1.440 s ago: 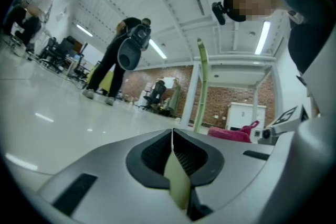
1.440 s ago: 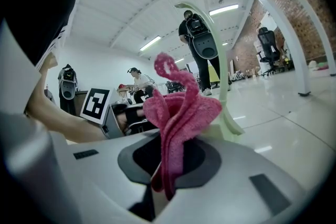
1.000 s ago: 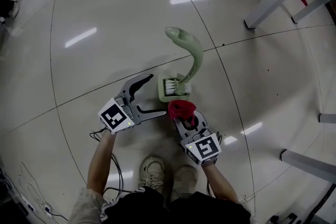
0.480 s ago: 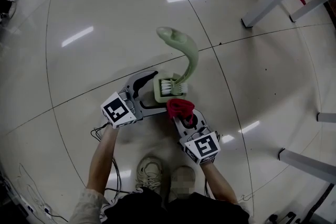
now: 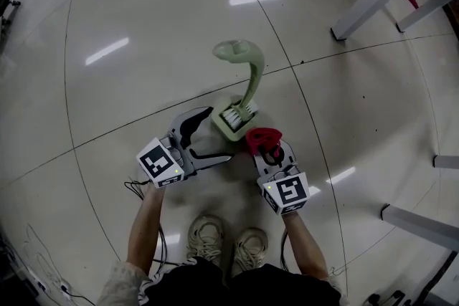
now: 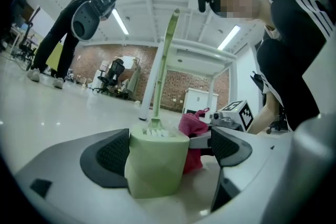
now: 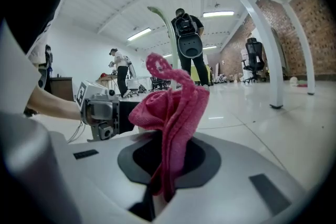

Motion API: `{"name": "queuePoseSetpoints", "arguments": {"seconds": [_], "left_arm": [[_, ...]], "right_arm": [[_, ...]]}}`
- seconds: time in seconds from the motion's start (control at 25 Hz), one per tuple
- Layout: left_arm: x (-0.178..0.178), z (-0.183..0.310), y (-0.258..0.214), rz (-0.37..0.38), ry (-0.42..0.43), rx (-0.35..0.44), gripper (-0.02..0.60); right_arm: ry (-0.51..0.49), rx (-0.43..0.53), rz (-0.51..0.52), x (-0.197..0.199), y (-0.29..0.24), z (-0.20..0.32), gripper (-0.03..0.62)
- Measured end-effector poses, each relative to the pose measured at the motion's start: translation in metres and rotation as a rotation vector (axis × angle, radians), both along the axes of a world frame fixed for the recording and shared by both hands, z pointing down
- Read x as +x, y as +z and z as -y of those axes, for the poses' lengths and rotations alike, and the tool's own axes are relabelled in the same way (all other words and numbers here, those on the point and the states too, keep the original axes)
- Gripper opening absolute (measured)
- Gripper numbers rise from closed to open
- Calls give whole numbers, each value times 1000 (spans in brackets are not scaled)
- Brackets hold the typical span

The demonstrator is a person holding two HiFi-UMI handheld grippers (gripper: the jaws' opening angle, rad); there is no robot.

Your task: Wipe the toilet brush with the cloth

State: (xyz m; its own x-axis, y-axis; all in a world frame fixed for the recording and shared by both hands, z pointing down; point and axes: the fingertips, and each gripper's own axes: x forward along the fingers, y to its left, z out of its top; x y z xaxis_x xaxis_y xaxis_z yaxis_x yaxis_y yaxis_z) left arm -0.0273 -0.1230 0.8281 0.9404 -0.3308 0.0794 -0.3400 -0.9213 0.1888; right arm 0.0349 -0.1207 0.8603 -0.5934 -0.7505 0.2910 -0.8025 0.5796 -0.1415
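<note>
- Since the frame half a second back, the right gripper point(image 5: 267, 149) has carried its crumpled pink-red cloth point(image 5: 262, 139) rightward and a little farther off, and the left gripper point(image 5: 217, 134) has drawn back nearer the person.
- On the glossy pale tiled floor point(image 5: 143, 25), the pale green plastic toilet brush point(image 5: 252, 79) stands bristles-down in its matching green holder cup point(image 5: 233, 122), between the two grippers; its curved handle rises on the far side.
- Left gripper: jaws spread wide. The holder cup stands between them, close against the left pad, with a gap on the right side, so nothing is clamped.
- Right gripper: jaws clenched on the cloth, which bunches up above them, just right of the cup.
- The step in hand looks like the set-up: steadying the brush before any wiping.
- Next, the left jaws probably need to close on the cup or handle, so the cloth can be pressed against the brush without tipping it.
</note>
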Motion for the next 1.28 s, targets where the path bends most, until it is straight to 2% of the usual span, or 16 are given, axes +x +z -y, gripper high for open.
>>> {"name": "queuePoseSetpoints", "arguments": {"seconds": [0.16,0.24,0.36,0.44,0.56,0.64,0.76,0.84,1.04,1.28], "left_arm": [[0,-19,-2,-25,-8,-22,466],[6,-31,-2,-35,16,-41,466],[17,-51,-3,-44,68,-59,466],[18,-53,-5,-51,59,-48,466],[6,-37,-16,-57,-2,-3,466],[-2,-21,-18,-39,-13,24,466],[-3,3,-9,-25,9,-12,466],[1,13,-2,-29,18,-37,466],[19,7,11,11,72,-54,466],[28,-14,8,-4,118,-81,466]], "right_arm": [[39,10,-30,15,0,17,32],[71,0,-34,26,2,26,31],[73,-2,-101,36,2,39,31],[78,12,-110,38,-1,42,32],[114,0,-42,39,-3,31,31],[132,-29,20,35,-5,14,32],[144,-73,94,24,-3,-14,32],[118,-100,125,12,0,-26,31],[71,-83,100,-3,1,-16,31],[130,-34,33,28,2,31,31]]}}
